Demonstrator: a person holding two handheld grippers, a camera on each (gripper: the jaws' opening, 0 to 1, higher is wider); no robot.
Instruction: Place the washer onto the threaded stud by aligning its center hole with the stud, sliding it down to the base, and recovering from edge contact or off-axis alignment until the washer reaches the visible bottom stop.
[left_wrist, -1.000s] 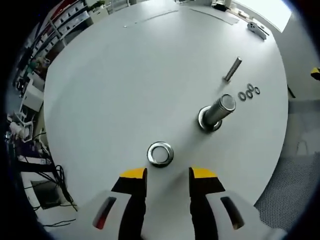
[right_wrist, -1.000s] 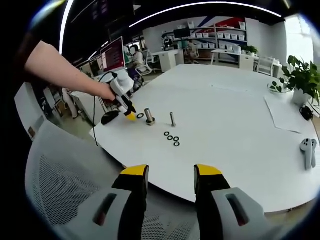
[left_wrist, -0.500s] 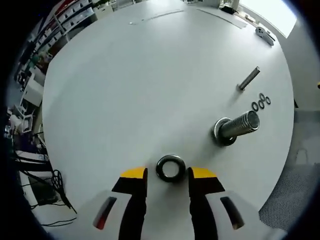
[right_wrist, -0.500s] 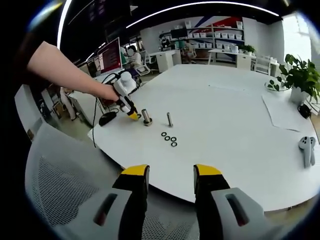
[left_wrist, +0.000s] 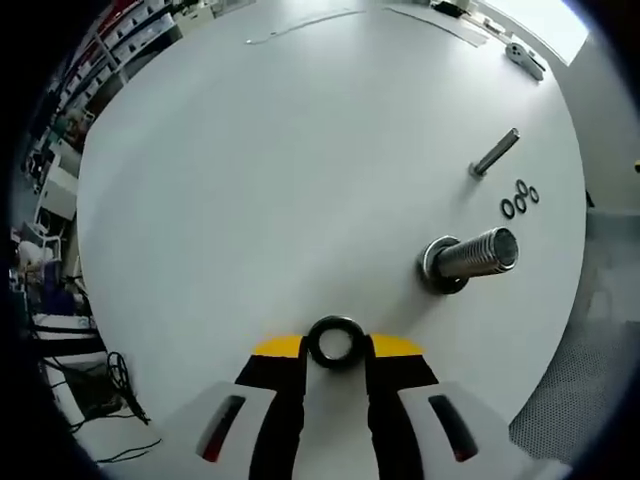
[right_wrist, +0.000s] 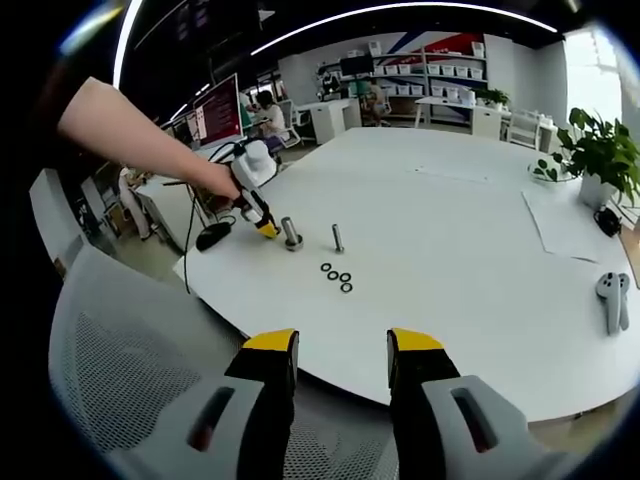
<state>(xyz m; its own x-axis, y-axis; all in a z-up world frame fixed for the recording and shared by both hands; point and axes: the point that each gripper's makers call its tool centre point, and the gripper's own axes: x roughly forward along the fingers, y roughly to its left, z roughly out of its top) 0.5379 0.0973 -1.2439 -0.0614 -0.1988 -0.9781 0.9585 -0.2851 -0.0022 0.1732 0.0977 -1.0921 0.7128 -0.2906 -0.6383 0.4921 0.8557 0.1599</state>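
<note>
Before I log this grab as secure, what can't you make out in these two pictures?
- Left gripper view: whether the left tongs truly pinch the washer; its lower rim is hidden between the tips.
- Right gripper view: the washer is too small and hidden behind the person's hand.
- Both views: the big stud's base detail is too small.

We're seeing three small rings (left_wrist: 519, 197) lying beyond the tongs to the right, a slim bolt (left_wrist: 495, 153) just past them, a potted plant (right_wrist: 597, 160) sitting far right.
</note>
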